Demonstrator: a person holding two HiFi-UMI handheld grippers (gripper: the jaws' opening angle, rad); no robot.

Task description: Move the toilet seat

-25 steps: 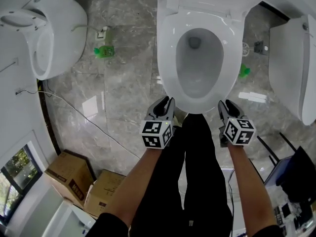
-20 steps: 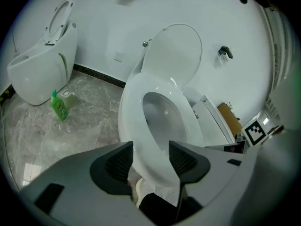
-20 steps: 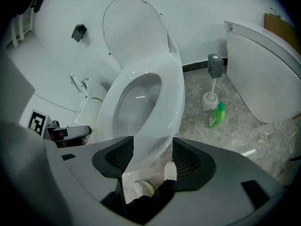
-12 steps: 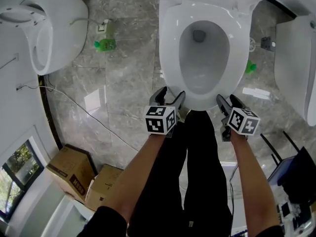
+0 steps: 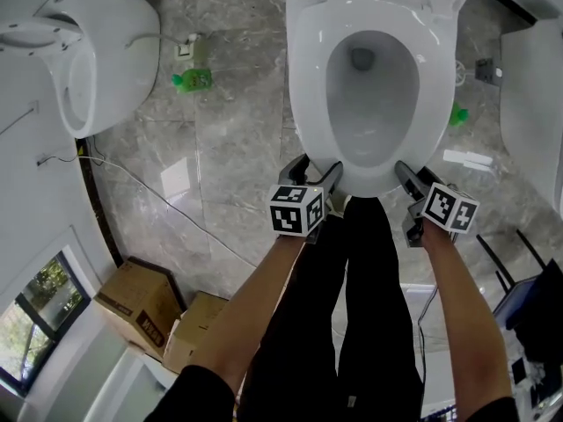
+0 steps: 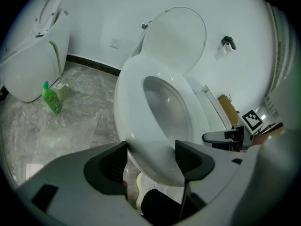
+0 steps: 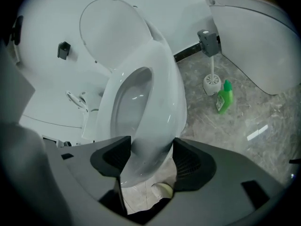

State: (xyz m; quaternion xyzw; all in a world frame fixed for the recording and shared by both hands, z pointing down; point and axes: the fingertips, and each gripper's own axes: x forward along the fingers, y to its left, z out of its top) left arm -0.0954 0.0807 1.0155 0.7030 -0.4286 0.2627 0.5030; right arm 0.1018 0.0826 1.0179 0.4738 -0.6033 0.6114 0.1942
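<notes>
Both claws have edged farther toward the toilet than they were a second ago, and their jaws, much narrower then, now stand spread wide. Seen from above, the left gripper (image 5: 314, 167) and the right gripper (image 5: 418, 176) sit at the near end of the white oval plastic toilet seat (image 5: 308, 77), one on each side of its front curve, with the person's black-trousered legs (image 5: 352, 306) just below. The seat lies down flat on the white ceramic toilet bowl (image 5: 369, 104), and the white oval lid (image 6: 174, 36) stands raised at the far end. Each gripper's own view shows the seat's near rim running between its two dark ribbed pads, the jaws straddling it without clamping. This placement looks chosen so that both claws can close on the front edge and lift the seat evenly. The bowl holds nothing visible apart from its drain opening at the far end. On the grey marbled floor (image 5: 220, 148), a green plastic bottle (image 5: 192, 79) stands at the far left near a second white toilet (image 5: 97, 51). A smaller green bottle (image 7: 224, 97) stands at the right beside a white toilet brush in its round holder (image 7: 211, 81). Two brown cardboard boxes (image 5: 141, 301) sit at the near left, their contents not visible.
</notes>
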